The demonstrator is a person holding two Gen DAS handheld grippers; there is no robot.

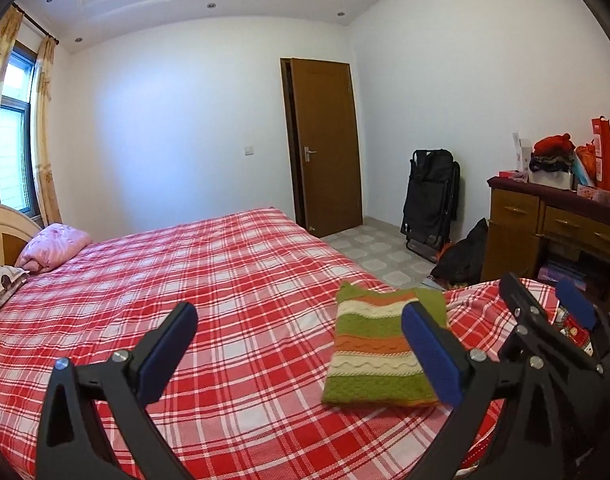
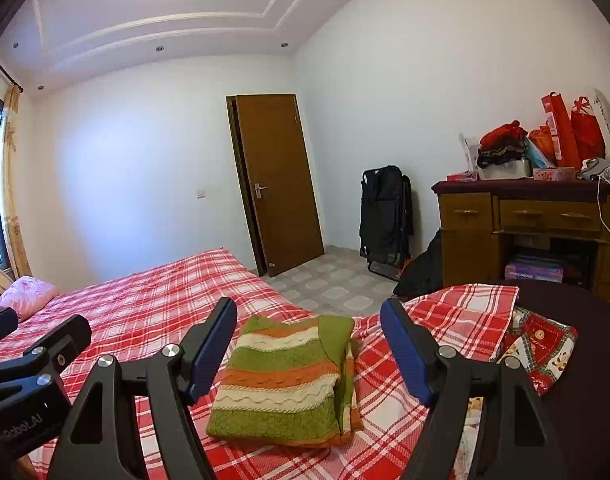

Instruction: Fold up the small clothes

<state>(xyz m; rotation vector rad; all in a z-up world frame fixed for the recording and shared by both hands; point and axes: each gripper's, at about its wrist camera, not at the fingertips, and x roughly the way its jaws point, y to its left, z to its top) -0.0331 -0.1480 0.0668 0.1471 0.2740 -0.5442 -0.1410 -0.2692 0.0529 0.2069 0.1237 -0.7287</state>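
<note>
A small knitted sweater [image 1: 375,354] [image 2: 283,384] in green, orange and cream stripes lies folded into a flat rectangle on the red plaid bed [image 1: 225,288] [image 2: 153,300]. My left gripper [image 1: 301,350] hovers above the bed with its jaws wide open and empty; the sweater lies below, beside its right finger. My right gripper [image 2: 309,354] is held above the sweater, also wide open with nothing between its blue pads [image 2: 405,354]. Neither gripper touches the cloth. The right gripper [image 1: 553,312] shows at the right edge of the left wrist view.
A pink pillow [image 1: 53,246] lies by the headboard at far left. Past the bed's far edge are tiled floor, a brown door [image 2: 279,184], a folded black chair [image 2: 385,216] and a cluttered wooden desk [image 2: 521,220]. A patterned cloth [image 2: 541,350] hangs at the right bed edge.
</note>
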